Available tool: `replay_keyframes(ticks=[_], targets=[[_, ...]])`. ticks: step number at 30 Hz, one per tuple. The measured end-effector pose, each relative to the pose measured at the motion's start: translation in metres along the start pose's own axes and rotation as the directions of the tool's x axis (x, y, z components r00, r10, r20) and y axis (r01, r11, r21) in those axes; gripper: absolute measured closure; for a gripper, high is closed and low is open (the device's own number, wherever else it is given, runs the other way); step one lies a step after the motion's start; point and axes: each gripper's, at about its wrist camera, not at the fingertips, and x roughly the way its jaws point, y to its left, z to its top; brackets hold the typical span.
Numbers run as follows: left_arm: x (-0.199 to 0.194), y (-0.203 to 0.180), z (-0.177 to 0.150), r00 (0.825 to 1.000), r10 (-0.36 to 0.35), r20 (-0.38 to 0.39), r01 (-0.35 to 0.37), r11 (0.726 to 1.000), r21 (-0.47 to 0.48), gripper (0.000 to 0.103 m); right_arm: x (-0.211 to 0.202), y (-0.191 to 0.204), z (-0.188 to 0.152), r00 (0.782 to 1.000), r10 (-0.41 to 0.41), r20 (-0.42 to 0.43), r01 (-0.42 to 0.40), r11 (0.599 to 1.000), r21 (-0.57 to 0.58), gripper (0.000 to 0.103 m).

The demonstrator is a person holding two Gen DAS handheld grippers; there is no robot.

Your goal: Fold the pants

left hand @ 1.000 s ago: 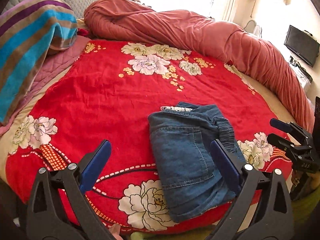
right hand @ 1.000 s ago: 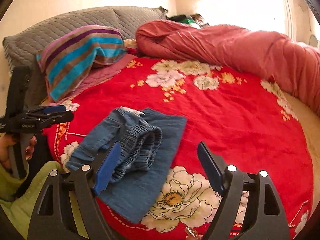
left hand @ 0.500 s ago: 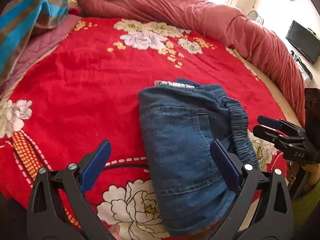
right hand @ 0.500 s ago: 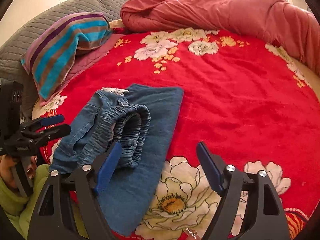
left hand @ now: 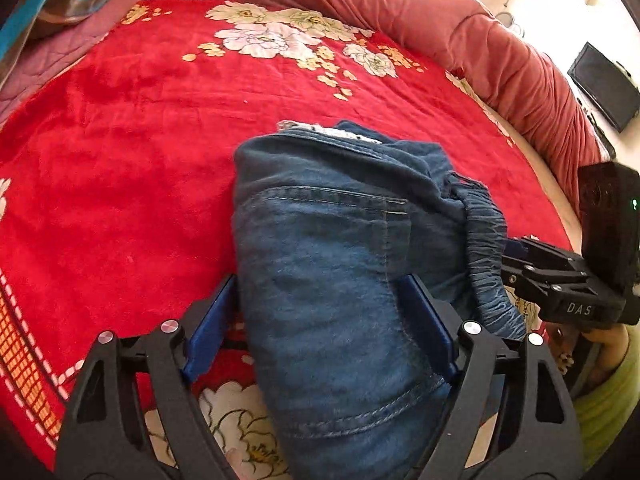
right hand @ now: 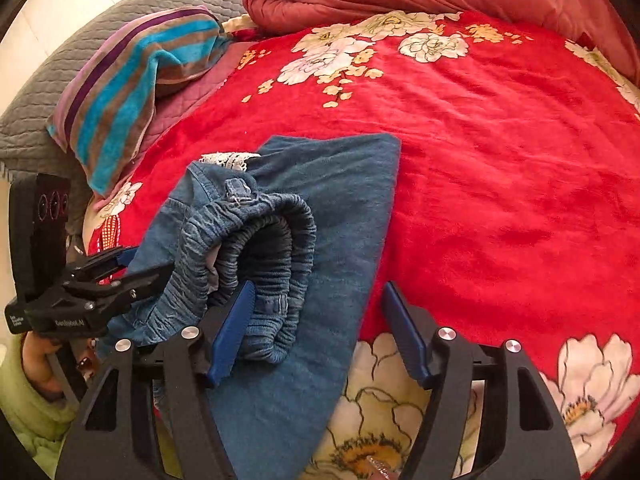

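Both the left gripper (left hand: 320, 320) and right gripper (right hand: 316, 332) are closing, seemingly not yet pinching, around the near end of the soft, floppy folded pants (left hand: 340, 264).

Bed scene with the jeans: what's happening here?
A person with a gripper in each hand works on folded blue denim pants lying on a red floral blanket. The left gripper straddles the folded stack, jaws closing around it. The right gripper, also closing, sits at the elastic waistband side.
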Motion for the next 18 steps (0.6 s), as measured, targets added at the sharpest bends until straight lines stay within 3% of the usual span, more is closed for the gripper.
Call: replay_keyframes(ticks=[6,8,11,18], targets=[[0.001,-0.007,0.002,1.0,0.002,0.009,-0.002,1.0,0.016,0.055,0.006,0.001,0.003,0.999,0.039,0.015,-0.039,0.999,-0.035,0.041],[0.0,-0.01,0.005,1.0,0.005,0.015,-0.005,1.0,0.022,0.062,0.005,0.002,0.004,0.995,0.097,0.024,-0.096,0.994,-0.044,0.068],[-0.005,-0.012,0.01,1.0,-0.003,0.026,0.002,1.0,0.028,0.071,-0.004,0.017,0.007,0.995,0.074,0.073,-0.065,0.991,-0.115,0.081],[-0.016,-0.019,0.035,0.995,0.006,0.097,-0.01,0.999,0.04,0.073,-0.018,0.049,0.031,0.986,-0.004,0.167,0.048,0.965,-0.258,0.082]])
